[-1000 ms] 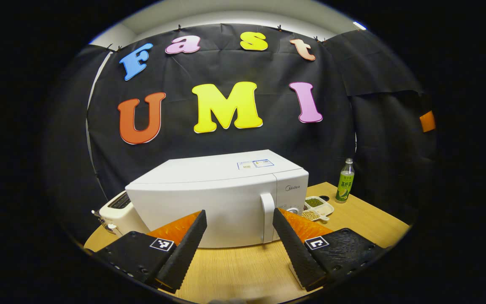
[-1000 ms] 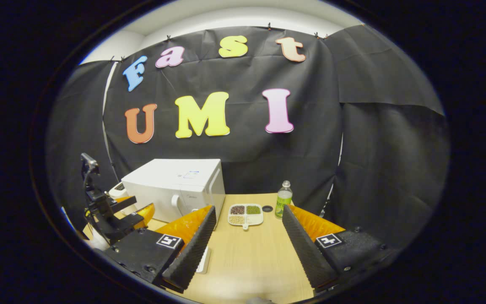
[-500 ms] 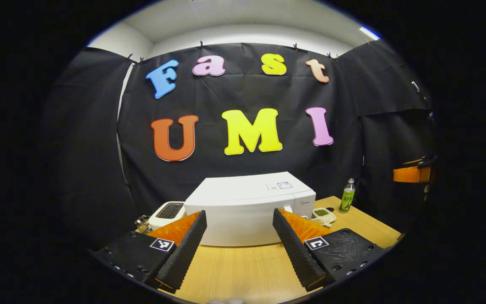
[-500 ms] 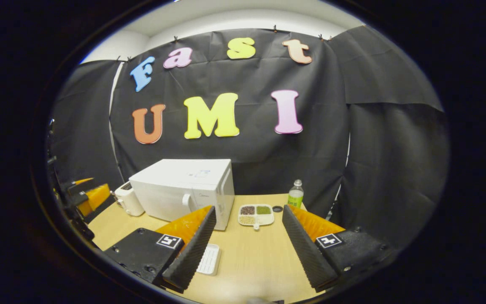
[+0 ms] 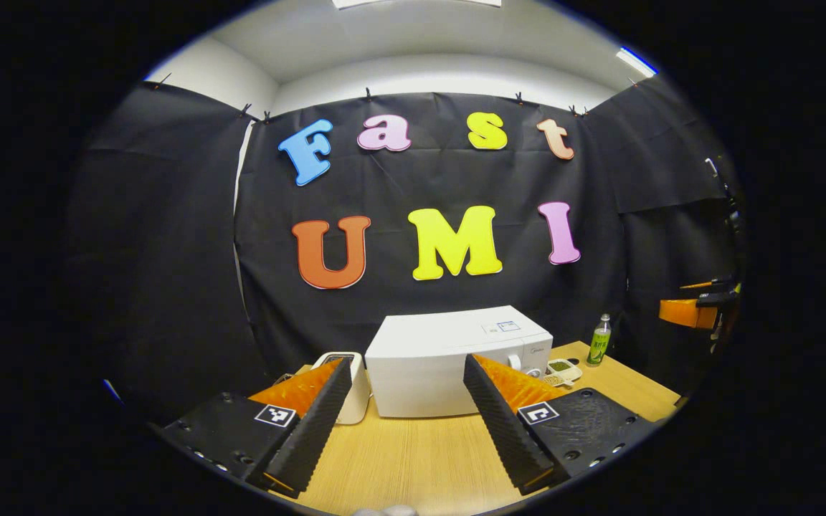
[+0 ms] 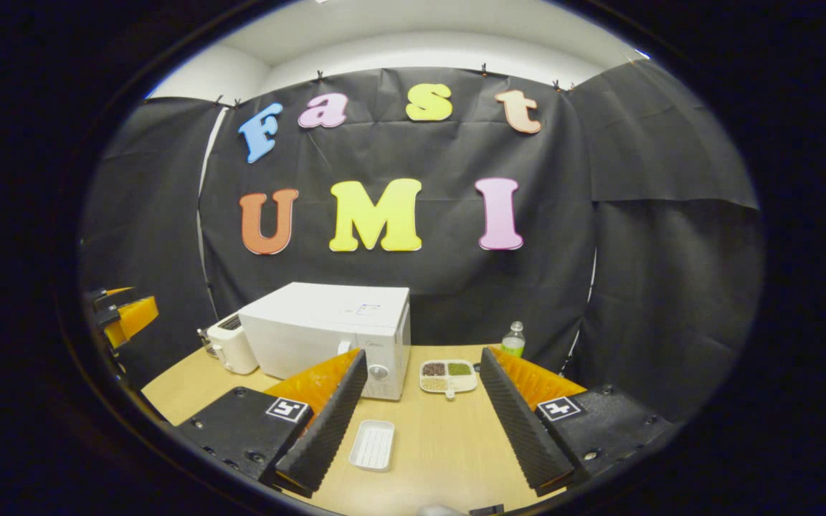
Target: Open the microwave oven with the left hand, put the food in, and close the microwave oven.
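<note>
A white microwave oven (image 5: 449,355) (image 6: 327,330) stands at the back of the wooden table (image 5: 413,459) with its door shut. To its right lies a white divided dish of beans and grains (image 5: 562,368) (image 6: 449,375). My left gripper (image 5: 407,423) is open and empty, well back from the oven's front. My right gripper (image 6: 420,423) is also open and empty, above the table in front of the dish. The other gripper shows far off at the edge of each view, the right gripper (image 5: 692,312) and the left gripper (image 6: 122,315).
A white toaster (image 5: 352,383) (image 6: 230,347) sits left of the oven. A green drink bottle (image 5: 601,339) (image 6: 513,340) stands at the back right. A small white ribbed tray (image 6: 373,444) lies on the table near my right gripper.
Both grippers have drawn back from the microwave, which looks smaller and farther now. The ribbed tray has come fully into the right gripper view. Both stay open.
</note>
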Available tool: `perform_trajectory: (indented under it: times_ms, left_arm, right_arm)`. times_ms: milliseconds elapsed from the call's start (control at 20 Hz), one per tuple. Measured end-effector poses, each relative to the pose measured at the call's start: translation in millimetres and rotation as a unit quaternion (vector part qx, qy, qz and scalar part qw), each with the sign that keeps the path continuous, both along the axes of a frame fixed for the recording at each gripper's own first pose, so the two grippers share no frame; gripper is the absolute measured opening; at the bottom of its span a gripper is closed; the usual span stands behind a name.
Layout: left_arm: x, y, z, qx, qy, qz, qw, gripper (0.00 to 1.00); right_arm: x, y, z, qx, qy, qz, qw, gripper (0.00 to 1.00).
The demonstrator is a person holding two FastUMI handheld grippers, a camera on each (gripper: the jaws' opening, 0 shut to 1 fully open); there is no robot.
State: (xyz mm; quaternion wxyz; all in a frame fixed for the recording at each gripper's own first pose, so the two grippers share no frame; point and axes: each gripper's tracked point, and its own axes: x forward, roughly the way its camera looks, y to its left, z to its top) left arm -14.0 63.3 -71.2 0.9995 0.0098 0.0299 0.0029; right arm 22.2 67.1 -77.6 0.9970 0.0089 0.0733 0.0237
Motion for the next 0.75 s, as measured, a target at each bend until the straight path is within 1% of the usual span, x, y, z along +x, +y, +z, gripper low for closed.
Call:
perform_trajectory:
  times_ms: [100, 150, 200, 250, 400, 450, 500, 550, 750]
  left_arm:
    - [-2, 4, 3, 0.001, -0.004, -0.002, 1.000, 0.96]
    - [-2, 6, 6, 0.002, -0.008, -0.003, 1.000, 0.96]
    - [-3, 7, 7, 0.004, -0.010, -0.004, 1.000, 0.96]
    - [-4, 7, 9, 0.004, -0.012, -0.007, 1.000, 0.96]
    - [-5, 7, 13, -0.005, -0.018, -0.011, 1.000, 0.96]
    - [-5, 7, 14, -0.006, -0.020, -0.012, 1.000, 0.96]
    - [-4, 6, 13, -0.007, -0.019, -0.013, 1.000, 0.96]
    - [-4, 5, 13, -0.008, -0.018, -0.015, 1.000, 0.96]
    - [1, 4, 15, -0.011, -0.020, -0.016, 1.000, 0.96]
  right_arm:
    - [-4, 6, 8, 0.004, -0.010, 0.000, 1.000, 0.92]
    - [-7, 9, 11, 0.004, -0.014, 0.000, 1.000, 1.00]
    - [-9, 11, 13, 0.003, -0.017, -0.001, 1.000, 1.00]
    - [-11, 11, 16, 0.001, -0.021, -0.003, 1.000, 0.92]
    - [-15, 13, 24, -0.003, -0.030, -0.006, 1.000, 0.92]
    - [-16, 13, 25, -0.003, -0.031, -0.006, 1.000, 1.00]
    - [-17, 13, 25, -0.002, -0.031, -0.007, 1.000, 0.92]
    - [-18, 14, 27, -0.003, -0.032, -0.007, 0.999, 1.00]
    - [-16, 13, 32, -0.004, -0.038, -0.010, 0.999, 1.00]
